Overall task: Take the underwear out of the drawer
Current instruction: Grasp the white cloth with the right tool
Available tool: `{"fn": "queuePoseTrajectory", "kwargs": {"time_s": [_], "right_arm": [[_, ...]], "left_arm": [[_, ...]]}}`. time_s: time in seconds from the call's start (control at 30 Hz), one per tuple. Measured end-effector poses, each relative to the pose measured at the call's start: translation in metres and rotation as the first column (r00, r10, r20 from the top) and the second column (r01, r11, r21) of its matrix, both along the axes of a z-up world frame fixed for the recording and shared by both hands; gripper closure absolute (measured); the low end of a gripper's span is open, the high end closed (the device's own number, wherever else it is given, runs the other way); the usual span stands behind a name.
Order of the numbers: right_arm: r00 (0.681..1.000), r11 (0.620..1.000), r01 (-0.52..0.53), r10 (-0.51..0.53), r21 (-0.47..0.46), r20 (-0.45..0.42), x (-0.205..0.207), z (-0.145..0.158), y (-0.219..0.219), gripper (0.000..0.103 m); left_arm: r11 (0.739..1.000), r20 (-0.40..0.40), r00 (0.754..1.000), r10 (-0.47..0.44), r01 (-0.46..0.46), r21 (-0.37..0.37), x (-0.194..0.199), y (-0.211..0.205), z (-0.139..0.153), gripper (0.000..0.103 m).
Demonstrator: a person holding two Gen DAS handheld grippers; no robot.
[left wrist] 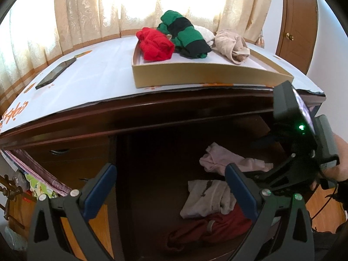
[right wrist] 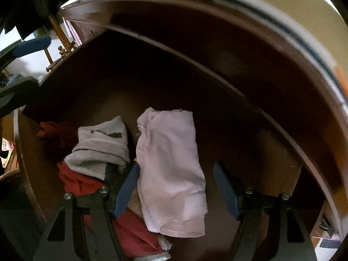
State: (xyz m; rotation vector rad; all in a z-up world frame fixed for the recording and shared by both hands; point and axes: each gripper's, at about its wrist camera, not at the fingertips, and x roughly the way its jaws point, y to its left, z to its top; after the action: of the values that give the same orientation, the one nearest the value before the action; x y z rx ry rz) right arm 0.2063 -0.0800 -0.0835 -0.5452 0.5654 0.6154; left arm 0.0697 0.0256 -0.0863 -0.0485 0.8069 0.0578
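Note:
The dark wooden drawer point(right wrist: 271, 152) stands pulled out, with three garments in it. A pale pink piece of underwear point(right wrist: 171, 163) lies between the fingers of my right gripper point(right wrist: 176, 187). The gripper is open: its left pad brushes the cloth's edge and its right pad stands apart. Beside the pink piece are a grey-white garment point(right wrist: 102, 150) and a dark red one point(right wrist: 134, 228). My left gripper point(left wrist: 171, 187) hovers open over the drawer with nothing between its fingers. From there I see the pink underwear point(left wrist: 226, 158) and the right gripper's black body point(left wrist: 291, 143) reaching in.
On the dresser top a shallow tan box point(left wrist: 195, 76) holds red point(left wrist: 155, 44), green-and-black point(left wrist: 184, 34) and beige point(left wrist: 232, 45) garments. A dark phone point(left wrist: 55, 72) lies at the left. Small closed drawers point(left wrist: 65, 158) sit left of the opening, a wooden door point(left wrist: 298, 21) at the far right.

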Motion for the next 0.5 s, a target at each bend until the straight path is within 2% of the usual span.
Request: {"fn": "queuePoseTrajectory", "kwargs": {"time_s": [0.17,0.33,0.4,0.47,0.5], "right_arm": [[1.0,0.999,-0.008,0.008,-0.04,-0.014,0.007,-0.002,0.012,0.043],[0.998,0.999,-0.006,0.003,-0.036,-0.064,0.019,-0.004,0.022,0.044],[0.998,0.999,-0.019,0.016,-0.04,-0.062,0.018,-0.005,0.025,0.051],[0.997,0.998,-0.043,0.04,-0.05,-0.064,0.014,-0.006,0.03,0.07],[0.996,0.997,-0.061,0.058,-0.043,-0.072,0.012,-0.007,0.032,0.075]], "left_arm": [[1.0,-0.003,1.0,-0.001,0.001,-0.007,-0.001,0.0,-0.001,0.002],[1.0,-0.006,1.0,-0.01,0.01,-0.007,-0.001,-0.002,-0.001,0.002],[1.0,-0.007,1.0,-0.012,0.012,-0.007,-0.001,-0.003,-0.001,0.002],[1.0,-0.01,1.0,-0.013,0.013,-0.01,-0.001,-0.004,-0.002,0.002],[1.0,-0.012,1.0,-0.013,0.013,-0.01,-0.001,-0.004,-0.002,0.002]]}}
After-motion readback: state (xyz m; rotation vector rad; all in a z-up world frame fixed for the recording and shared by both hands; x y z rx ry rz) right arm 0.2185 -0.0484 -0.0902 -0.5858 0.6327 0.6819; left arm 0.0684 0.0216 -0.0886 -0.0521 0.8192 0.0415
